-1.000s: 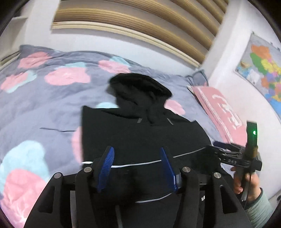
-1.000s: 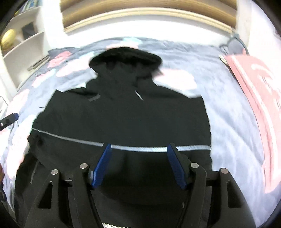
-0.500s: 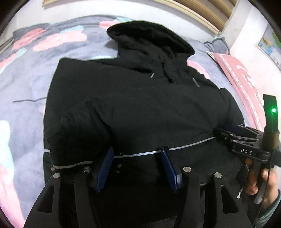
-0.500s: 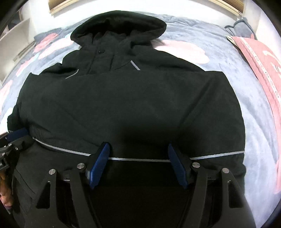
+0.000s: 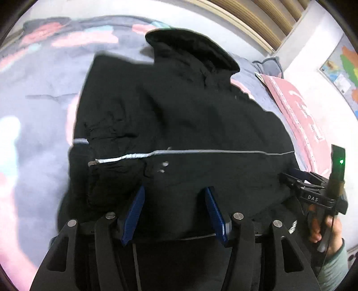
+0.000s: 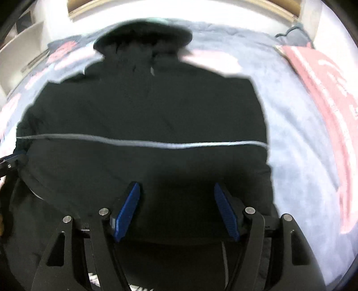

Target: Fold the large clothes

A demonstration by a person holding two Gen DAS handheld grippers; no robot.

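Now: black hooded jacket [image 5: 192,125] lies spread on the bed [image 5: 38,116], hood [image 6: 143,33] at the far end, grey stripe [image 6: 143,141] across its middle | left tongs [image 5: 174,208] apart, over the near hem | right tongs [image 6: 176,206] apart, over the near hem | pink pillow [image 6: 324,94] on the right.

Grey duvet [image 5: 44,116] with pink and pale blue blotches fills 9 o'clock side. Pink cloth [image 5: 297,116] with white markings lies at 3 o'clock, on duvet. Grey pillow [image 5: 268,65] just beyond it, 1 o'clock. Map [image 5: 342,67] on wall, 2 o'clock. Wooden slats [image 5: 257,13] at 12. White shelves [image 6: 20,47], 10 o'clock, right view.
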